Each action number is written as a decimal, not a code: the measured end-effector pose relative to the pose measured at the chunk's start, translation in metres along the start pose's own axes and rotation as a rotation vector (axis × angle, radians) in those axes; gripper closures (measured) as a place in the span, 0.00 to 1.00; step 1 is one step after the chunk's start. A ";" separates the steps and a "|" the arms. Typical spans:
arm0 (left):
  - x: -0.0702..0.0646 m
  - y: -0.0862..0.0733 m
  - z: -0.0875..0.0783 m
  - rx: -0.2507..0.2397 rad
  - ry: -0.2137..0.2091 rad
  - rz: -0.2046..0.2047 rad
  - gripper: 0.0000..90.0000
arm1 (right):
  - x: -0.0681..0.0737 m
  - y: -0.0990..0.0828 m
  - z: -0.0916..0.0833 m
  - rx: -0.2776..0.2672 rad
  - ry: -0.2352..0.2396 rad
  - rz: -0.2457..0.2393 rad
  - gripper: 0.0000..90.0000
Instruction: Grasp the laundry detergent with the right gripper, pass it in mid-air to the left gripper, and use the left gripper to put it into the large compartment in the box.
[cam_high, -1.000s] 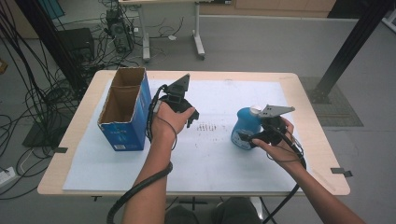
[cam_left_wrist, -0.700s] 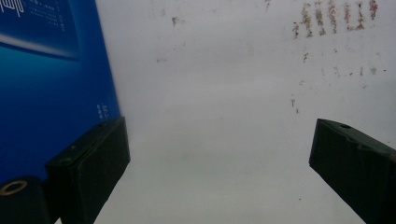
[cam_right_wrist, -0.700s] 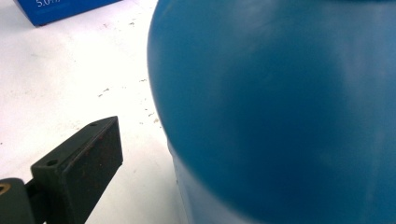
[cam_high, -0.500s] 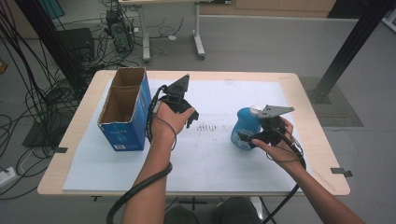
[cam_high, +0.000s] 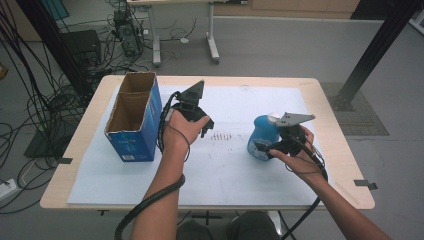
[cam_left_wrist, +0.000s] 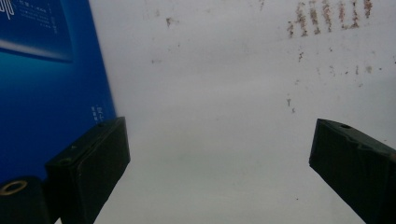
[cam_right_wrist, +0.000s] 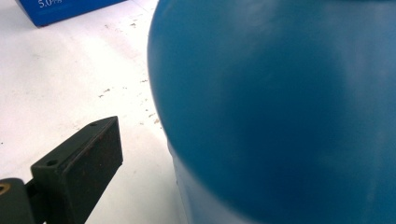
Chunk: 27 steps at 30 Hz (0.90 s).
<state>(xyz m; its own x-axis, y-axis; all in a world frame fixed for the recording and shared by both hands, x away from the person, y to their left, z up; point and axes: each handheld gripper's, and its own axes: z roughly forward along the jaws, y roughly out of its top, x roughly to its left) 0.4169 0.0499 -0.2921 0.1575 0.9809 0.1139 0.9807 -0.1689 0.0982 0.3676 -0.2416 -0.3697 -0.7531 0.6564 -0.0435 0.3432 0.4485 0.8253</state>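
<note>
Round blue plastic bottle (cam_high: 263, 137) just beside right tool (cam_high: 272, 146), jaws apart around it; left tool (cam_high: 202, 127) wide, empty.

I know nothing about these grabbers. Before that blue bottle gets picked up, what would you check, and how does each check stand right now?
1. Right gripper open at the blue bottle: ok.
2. Both jaws around the bottle: cannot tell; one jaw is hidden in the right gripper view.
3. Bottle upright on the white sheet: ok.
4. Blue cardboard box open on top: ok.
5. Left gripper open, holding nothing: ok.
</note>
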 end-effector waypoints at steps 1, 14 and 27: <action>0.000 0.000 0.000 -0.001 -0.001 -0.001 0.06 | 0.000 0.000 0.000 -0.001 0.000 0.000 0.02; 0.000 0.000 0.000 -0.002 0.000 -0.001 0.06 | -0.002 -0.001 0.000 -0.010 0.010 -0.005 0.02; -0.002 0.000 0.002 0.004 0.000 0.002 0.06 | -0.004 -0.004 0.002 0.006 0.008 -0.009 0.09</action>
<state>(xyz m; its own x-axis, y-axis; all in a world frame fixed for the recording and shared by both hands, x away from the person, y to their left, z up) 0.4170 0.0480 -0.2947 0.1590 0.9806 0.1144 0.9809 -0.1700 0.0945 0.3700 -0.2447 -0.3742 -0.7610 0.6471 -0.0465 0.3393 0.4581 0.8216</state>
